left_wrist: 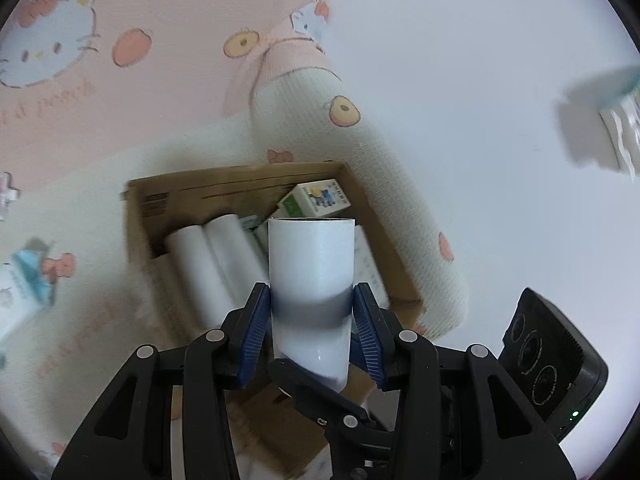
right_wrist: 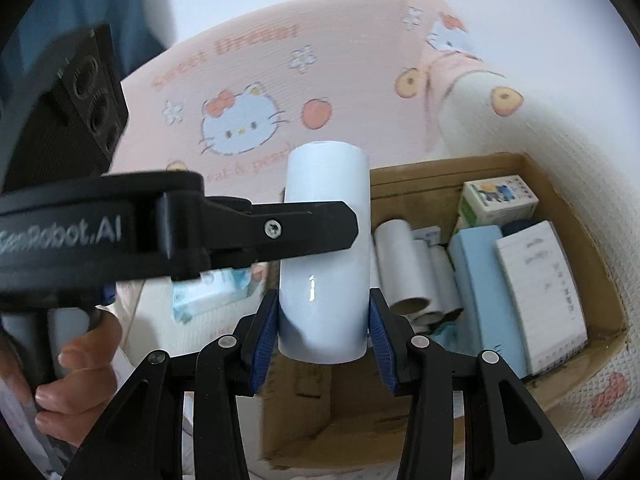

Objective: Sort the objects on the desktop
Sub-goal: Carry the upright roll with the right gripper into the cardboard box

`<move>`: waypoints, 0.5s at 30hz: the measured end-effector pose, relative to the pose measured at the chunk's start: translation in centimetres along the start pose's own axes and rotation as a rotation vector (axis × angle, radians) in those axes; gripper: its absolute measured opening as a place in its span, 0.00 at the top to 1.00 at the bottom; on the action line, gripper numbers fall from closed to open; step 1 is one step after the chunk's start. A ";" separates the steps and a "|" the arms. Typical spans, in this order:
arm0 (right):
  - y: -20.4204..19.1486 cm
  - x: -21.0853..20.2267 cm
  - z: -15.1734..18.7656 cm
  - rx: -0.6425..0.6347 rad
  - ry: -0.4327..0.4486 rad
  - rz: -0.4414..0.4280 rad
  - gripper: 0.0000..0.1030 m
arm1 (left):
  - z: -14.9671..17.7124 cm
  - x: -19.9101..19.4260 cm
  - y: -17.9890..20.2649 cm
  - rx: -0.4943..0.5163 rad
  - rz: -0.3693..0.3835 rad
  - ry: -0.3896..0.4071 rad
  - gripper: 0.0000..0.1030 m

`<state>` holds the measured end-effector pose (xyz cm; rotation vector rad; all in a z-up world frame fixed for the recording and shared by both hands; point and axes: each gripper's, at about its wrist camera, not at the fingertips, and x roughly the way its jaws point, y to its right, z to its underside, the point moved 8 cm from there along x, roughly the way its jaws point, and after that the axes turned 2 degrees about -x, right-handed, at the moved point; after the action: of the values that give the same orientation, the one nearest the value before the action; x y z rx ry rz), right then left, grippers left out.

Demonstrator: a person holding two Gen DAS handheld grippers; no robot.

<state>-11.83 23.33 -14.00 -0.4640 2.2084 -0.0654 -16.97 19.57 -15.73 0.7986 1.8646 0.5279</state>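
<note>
Above a brown cardboard box [right_wrist: 568, 216], both grippers hold one white roll [right_wrist: 324, 256] together. The right gripper [right_wrist: 324, 334] has its blue pads pressed on the two sides of the roll, near the roll's close end, with the jaws about half open around it. The left gripper [left_wrist: 310, 322] squeezes the same white roll [left_wrist: 312, 264] the same way, its jaws also about half open. In the right wrist view, one black finger [right_wrist: 304, 226] of the left gripper reaches across the front of the roll from the left, and a hand [right_wrist: 76, 364] grips its handle.

Inside the box lie more white rolls [right_wrist: 404, 268], a small green and white carton [right_wrist: 496, 198] at the far end, a light blue pack [right_wrist: 488, 280] and a white pack [right_wrist: 544, 292] on the right. The box sits on a pink and cream cat blanket [right_wrist: 248, 92]. A blue and white tissue pack [left_wrist: 20, 284] lies on the blanket to the left of the box.
</note>
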 end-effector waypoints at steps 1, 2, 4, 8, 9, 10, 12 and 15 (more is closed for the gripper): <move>0.8 0.1 -0.3 0.004 -0.002 -0.003 0.60 | -0.4 0.5 0.3 -0.006 0.007 -0.006 0.54; 1.3 0.2 -0.6 -0.001 -0.005 -0.003 0.60 | -0.7 1.0 0.7 -0.001 0.008 -0.009 0.54; 2.6 0.5 -1.3 -0.013 -0.012 -0.002 0.60 | -1.3 1.8 1.4 0.027 -0.010 -0.010 0.54; 4.6 1.9 -2.1 -0.016 -0.058 -0.021 0.60 | -2.1 3.7 1.9 0.060 -0.052 -0.027 0.54; 5.1 2.3 -2.2 -0.018 -0.073 -0.024 0.60 | -2.2 4.2 1.9 0.057 -0.059 -0.037 0.55; 5.5 2.7 -2.2 -0.017 -0.085 -0.025 0.60 | -2.3 4.9 1.8 0.053 -0.064 -0.049 0.54; 6.4 3.5 -2.2 -0.017 -0.109 -0.023 0.60 | -2.4 5.9 1.6 0.044 -0.064 -0.067 0.54; 7.6 4.7 -1.9 -0.016 -0.152 -0.013 0.60 | -2.4 7.3 0.9 0.015 -0.056 -0.098 0.54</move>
<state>-18.29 28.48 -17.86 -0.4766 2.0584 -0.0191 -20.96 25.47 -18.75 0.7661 1.7975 0.4325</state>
